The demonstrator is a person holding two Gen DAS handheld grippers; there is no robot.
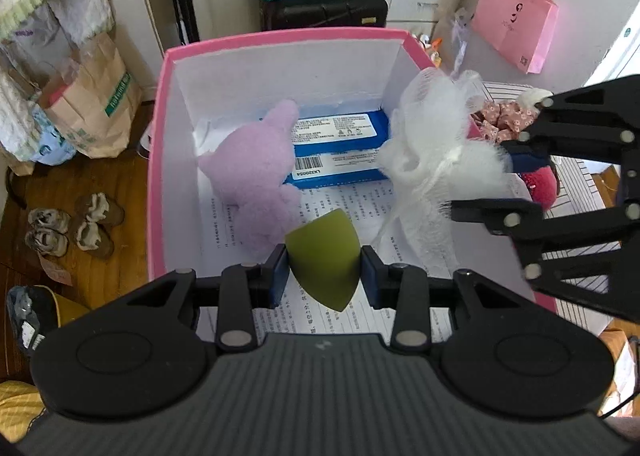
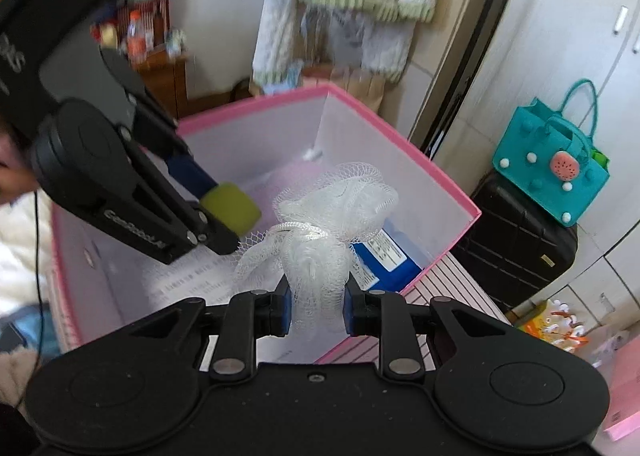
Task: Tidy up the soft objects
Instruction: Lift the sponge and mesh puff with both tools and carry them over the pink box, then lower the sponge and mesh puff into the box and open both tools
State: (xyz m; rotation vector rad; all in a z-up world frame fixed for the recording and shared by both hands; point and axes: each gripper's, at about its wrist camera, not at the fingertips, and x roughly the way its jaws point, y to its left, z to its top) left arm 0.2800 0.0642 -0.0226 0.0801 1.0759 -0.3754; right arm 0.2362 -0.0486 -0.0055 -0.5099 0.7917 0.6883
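Olive-green teardrop makeup sponge [image 1: 325, 260] sits pinched between the blue pads of the left gripper [image 1: 325, 276], held above the near end of the pink-rimmed cardboard box [image 1: 158, 159]. Just to its right, the right gripper [image 2: 317, 306] is clamped on a white mesh bath pouf [image 2: 320, 240], also over the box. Farther in, a lilac plush toy [image 1: 256, 171] lies on printed paper, touching a blue labelled packet [image 1: 340, 147] by the far wall.
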